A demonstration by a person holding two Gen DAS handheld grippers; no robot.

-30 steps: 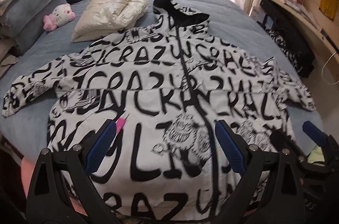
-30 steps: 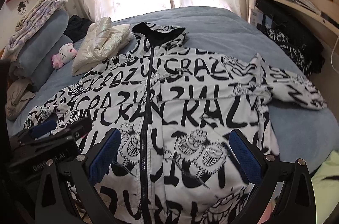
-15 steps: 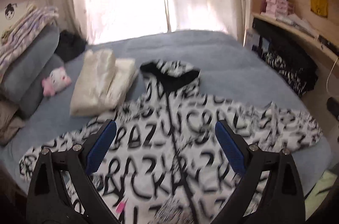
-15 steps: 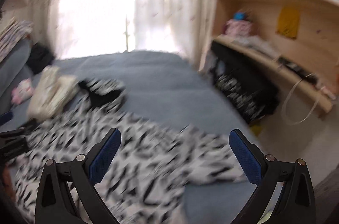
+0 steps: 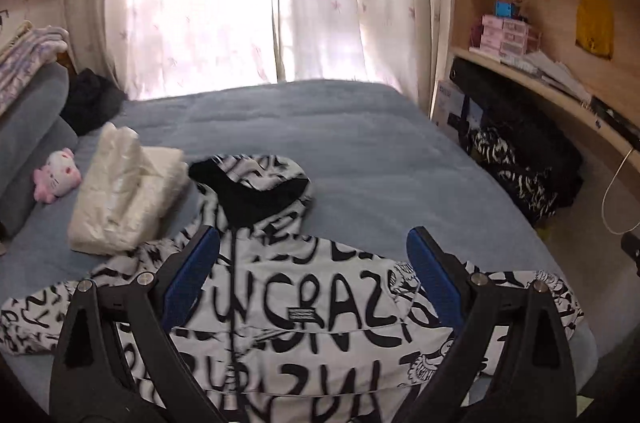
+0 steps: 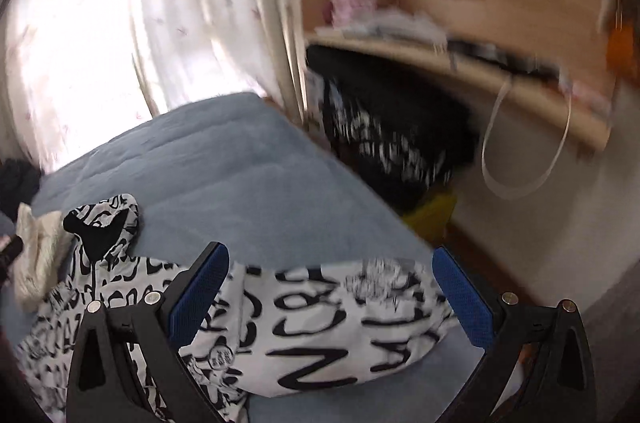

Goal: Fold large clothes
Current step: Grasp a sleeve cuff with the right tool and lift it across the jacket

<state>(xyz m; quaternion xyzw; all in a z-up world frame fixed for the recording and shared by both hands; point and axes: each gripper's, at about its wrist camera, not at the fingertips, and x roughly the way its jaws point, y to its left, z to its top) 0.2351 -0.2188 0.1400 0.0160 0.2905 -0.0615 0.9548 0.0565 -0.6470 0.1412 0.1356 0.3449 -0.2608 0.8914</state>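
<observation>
A white hooded jacket (image 5: 312,319) with black lettering lies flat and zipped on the blue bed (image 5: 360,143), hood (image 5: 256,183) toward the window. My left gripper (image 5: 312,275) is open and empty, above the jacket's chest. My right gripper (image 6: 328,287) is open and empty, above the jacket's right sleeve (image 6: 340,323) near the bed's right edge. The jacket's lower part is out of view.
A folded cream garment (image 5: 124,191) lies left of the hood, with a pink plush toy (image 5: 56,175) and grey pillows (image 5: 24,127) further left. Wooden shelves (image 5: 540,63) and dark black-and-white clothes (image 5: 520,167) stand right of the bed. Curtains (image 5: 240,3) hang behind.
Both grippers have tilted up and moved toward the jacket's upper part. The right gripper has swung right, over the right sleeve. Both stayed open.
</observation>
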